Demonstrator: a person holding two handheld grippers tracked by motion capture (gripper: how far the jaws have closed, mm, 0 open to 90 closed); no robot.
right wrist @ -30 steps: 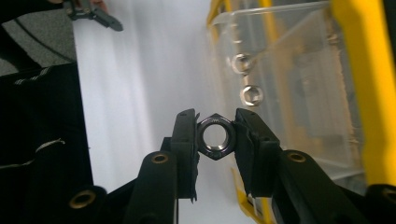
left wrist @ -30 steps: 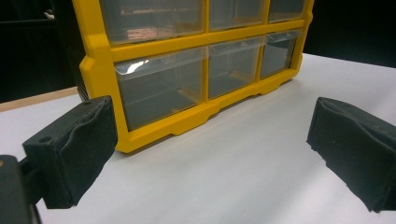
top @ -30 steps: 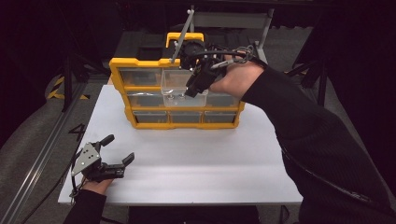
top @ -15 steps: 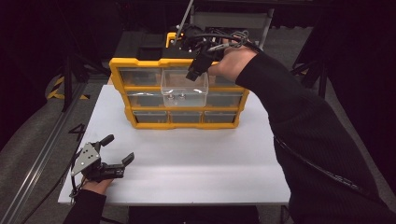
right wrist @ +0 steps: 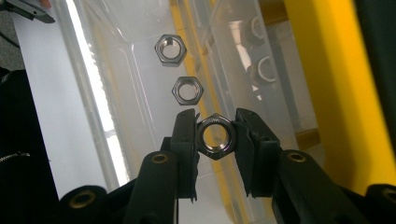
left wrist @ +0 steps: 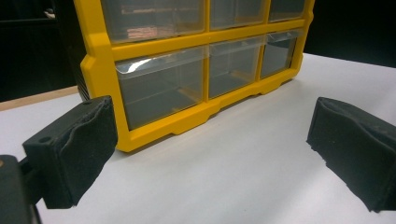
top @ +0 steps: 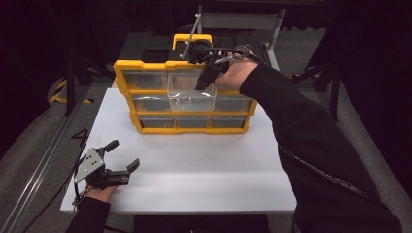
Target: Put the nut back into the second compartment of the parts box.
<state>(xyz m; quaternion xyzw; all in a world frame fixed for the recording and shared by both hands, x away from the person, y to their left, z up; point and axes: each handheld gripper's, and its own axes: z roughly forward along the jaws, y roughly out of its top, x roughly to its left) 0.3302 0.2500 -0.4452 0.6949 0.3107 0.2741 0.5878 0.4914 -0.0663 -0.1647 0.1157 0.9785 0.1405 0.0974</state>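
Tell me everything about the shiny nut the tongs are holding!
The nut is a six-sided ring of shiny silver metal with a round hole through its middle. The right tongs pinch it between their two black pads, one on each side, its hole facing the camera. It hangs over the clear pulled-out drawer of the yellow organizer, where two more nuts lie.

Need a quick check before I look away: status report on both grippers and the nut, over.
Right gripper shut on hex nut, above the pulled-out clear drawer. Two nuts lie in it. Left gripper open, idle on table. Nothing in the way.

Bright tabletop, dark surroundings, drawer glare
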